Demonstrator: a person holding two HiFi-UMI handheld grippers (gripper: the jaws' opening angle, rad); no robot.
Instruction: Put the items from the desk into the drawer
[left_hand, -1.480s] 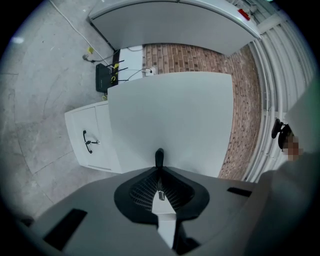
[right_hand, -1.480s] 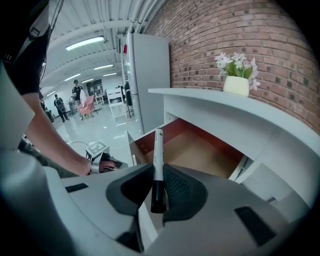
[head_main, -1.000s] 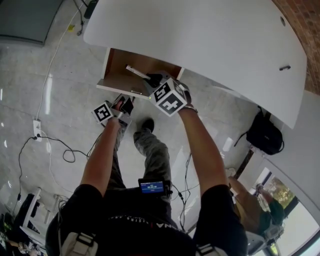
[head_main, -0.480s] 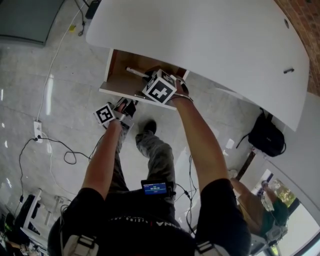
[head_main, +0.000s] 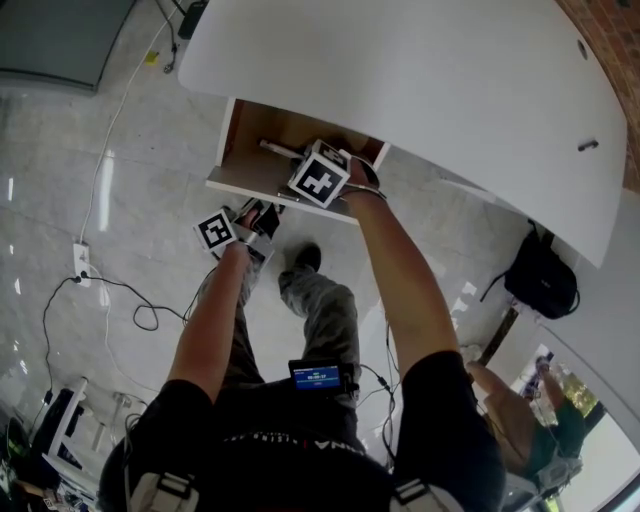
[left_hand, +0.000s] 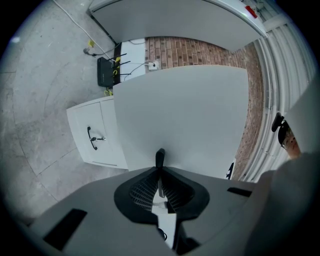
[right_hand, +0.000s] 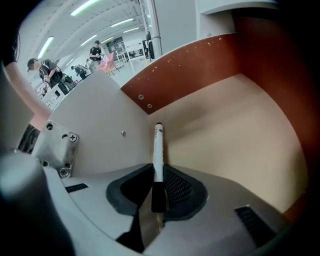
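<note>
White marker (right_hand: 158, 150), black cap rearward, is pinched in the right claw (right_hand: 159, 174) and aimed down into the open wooden drawer (right_hand: 240, 125), evidently for release there; left claw (left_hand: 160, 161), narrow and empty, hangs outside.

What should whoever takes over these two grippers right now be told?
Right gripper: shut on a pen, reaching into the open drawer.
Left gripper: shut, empty, just outside the drawer front, facing a white panel.
Done: drawer open, pen brought inside.
Left: release the pen, then probably check the desk for more. A small dark thing lies near its far end, too small to name.
</note>
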